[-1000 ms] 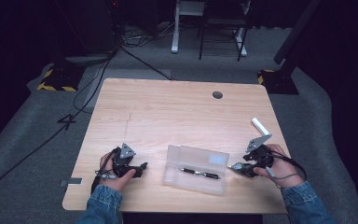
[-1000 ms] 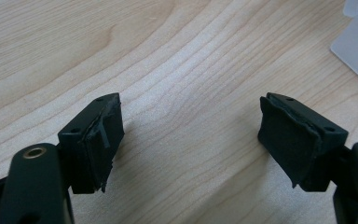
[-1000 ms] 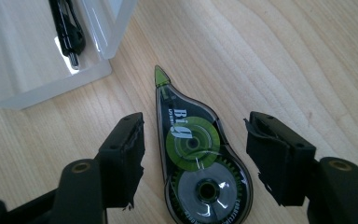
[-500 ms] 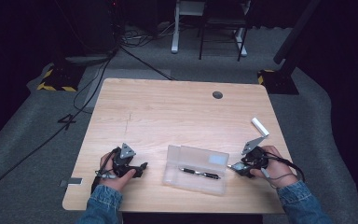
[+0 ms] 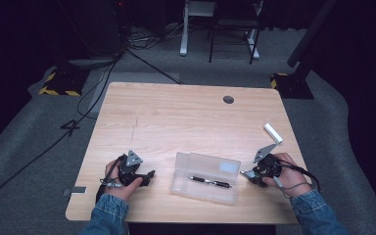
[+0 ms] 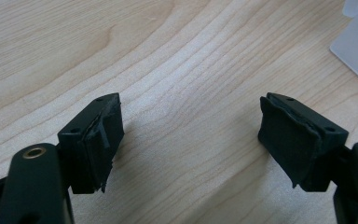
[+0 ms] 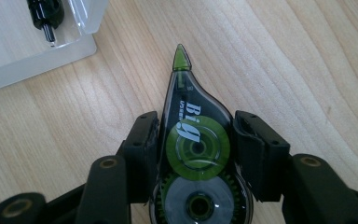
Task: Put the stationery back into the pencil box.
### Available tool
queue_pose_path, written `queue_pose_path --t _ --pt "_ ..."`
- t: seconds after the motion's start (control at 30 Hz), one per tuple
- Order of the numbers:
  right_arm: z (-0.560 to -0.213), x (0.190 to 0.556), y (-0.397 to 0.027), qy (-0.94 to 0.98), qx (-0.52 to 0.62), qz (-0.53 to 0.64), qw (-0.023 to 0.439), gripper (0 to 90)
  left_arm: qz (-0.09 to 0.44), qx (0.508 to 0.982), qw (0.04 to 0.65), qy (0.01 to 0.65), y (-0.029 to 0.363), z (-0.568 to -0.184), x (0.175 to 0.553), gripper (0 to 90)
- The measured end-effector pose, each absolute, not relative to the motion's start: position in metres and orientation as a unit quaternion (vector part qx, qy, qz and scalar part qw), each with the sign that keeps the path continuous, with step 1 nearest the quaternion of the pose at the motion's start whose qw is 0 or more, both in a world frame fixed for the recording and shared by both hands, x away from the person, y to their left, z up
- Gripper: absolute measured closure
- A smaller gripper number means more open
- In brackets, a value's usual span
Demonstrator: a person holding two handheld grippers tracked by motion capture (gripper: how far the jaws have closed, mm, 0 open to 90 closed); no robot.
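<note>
Right gripper (image 7: 196,154): black jaws pinch a correction-tape dispenser (image 7: 193,154) by its two flat sides; jaws have just been closing on it. Dispenser is teardrop-shaped, smoky clear plastic, green toothed wheel over a grey spool inside, white lettering on the shell, green pointed tip aimed toward the box. It sits low over the wood at the near right of the table (image 5: 176,117), just right of the box; in the high view the right gripper (image 5: 255,175) and hand (image 5: 286,174) are there, sleeve in denim

Box (image 5: 206,177): frosted clear plastic, long rectangle, lid off or open, cannot tell which. Lies near the front edge, centre. A black pen (image 5: 210,182) lies inside along its length; its metal-tipped end shows at the far left of the right gripper view

Left gripper (image 6: 189,140): jaws spread wide, nothing between, pads matte black rubber with ragged edges, bare pale wood grain under them. In the high view it (image 5: 147,177) rests at the near left, well apart from the box

White short cylinder (image 5: 272,132) lies at the right edge, beyond the right hand. Dark round grommet (image 5: 228,99) at the far side
</note>
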State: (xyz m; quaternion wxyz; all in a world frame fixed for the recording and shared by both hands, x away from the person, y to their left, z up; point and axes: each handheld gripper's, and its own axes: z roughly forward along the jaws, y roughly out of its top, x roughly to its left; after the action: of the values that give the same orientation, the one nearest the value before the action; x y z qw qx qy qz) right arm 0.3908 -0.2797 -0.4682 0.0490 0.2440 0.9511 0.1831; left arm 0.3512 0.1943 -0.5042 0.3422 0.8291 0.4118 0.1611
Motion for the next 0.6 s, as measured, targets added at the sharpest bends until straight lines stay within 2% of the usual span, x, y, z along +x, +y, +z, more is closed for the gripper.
queue_pose_path --t 0.6 --pt "-0.4624 0.3915 -0.2826 0.945 0.257 0.196 0.047 51.9 0.161 0.829 0.342 0.412 0.1942 -0.5042 0.3511 21.9"
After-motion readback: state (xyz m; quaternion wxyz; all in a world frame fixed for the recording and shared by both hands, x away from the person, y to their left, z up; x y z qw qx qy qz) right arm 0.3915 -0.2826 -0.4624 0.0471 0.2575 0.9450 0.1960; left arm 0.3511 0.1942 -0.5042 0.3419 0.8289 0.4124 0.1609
